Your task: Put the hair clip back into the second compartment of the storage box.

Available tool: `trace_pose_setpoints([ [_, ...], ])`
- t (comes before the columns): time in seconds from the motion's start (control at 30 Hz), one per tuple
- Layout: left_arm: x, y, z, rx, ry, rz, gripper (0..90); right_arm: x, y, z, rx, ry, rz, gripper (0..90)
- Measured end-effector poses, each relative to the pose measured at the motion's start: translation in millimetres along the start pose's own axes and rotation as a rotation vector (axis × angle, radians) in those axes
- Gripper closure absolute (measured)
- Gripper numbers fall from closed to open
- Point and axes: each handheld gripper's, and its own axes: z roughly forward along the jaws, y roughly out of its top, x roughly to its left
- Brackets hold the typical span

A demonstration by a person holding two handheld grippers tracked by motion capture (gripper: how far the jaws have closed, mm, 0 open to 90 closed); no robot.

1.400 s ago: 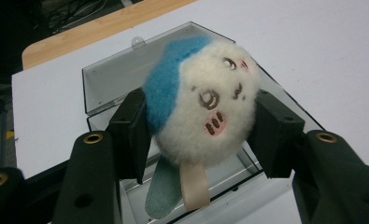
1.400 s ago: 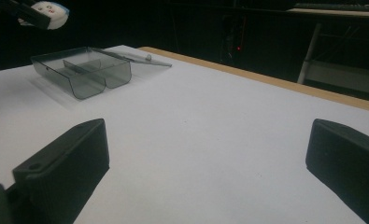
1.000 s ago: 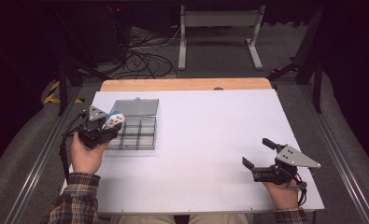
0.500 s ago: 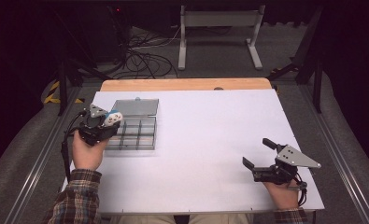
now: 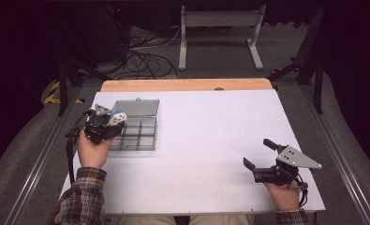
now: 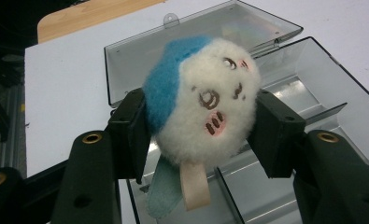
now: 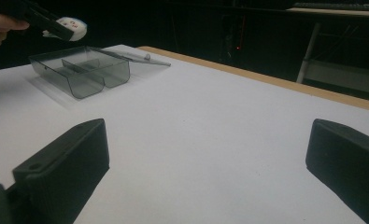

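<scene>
My left jaws are clamped on the plush [image 6: 202, 98], one pad on each flank, so the left gripper [image 5: 108, 125] has it across its widest part. The fur dents in where the pads [image 6: 275, 130] press, which tells me it is soft and springy, and I judge it very light. It will not crack or slip much, but it can squash and spring back, so I would take it across the round body, not by the tabs dangling below. I hold it just above the box [image 6: 313, 84], over the near-left compartments, not touching the dividers as far as I can tell. The box is clear, thin plastic with its lid [image 5: 136, 107] folded open flat behind it; I expect it to slide if nudged, and the divider walls are narrow targets for my wide jaws. My right gripper [image 5: 260, 159] sits well apart near the table's front right, jaws spread and empty. Between them the table [image 5: 210, 140] is bare white, with plenty of room, though the box sits near the left edge.
</scene>
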Motion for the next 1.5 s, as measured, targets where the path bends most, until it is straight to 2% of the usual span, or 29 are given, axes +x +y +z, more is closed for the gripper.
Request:
trace_pose_setpoints([
  [0.4, -5.7, -0.2, 17.9, 0.048, -0.02, 0.001, 44.0, 0.4, 0.3, -0.3, -0.001, 0.0, -0.002, 0.3],
  [0.8, -9.0, -2.1, 33.1, 0.098, -0.012, -0.001, 43.7, 0.4, 0.6, -1.0, -0.002, -0.004, 0.0, 0.3],
  [1.5, -10.0, -3.1, 48.0, 0.139, -0.059, -0.025, 43.0, 0.0, 0.5, -1.4, -0.007, -0.001, 0.0, 0.3],
])
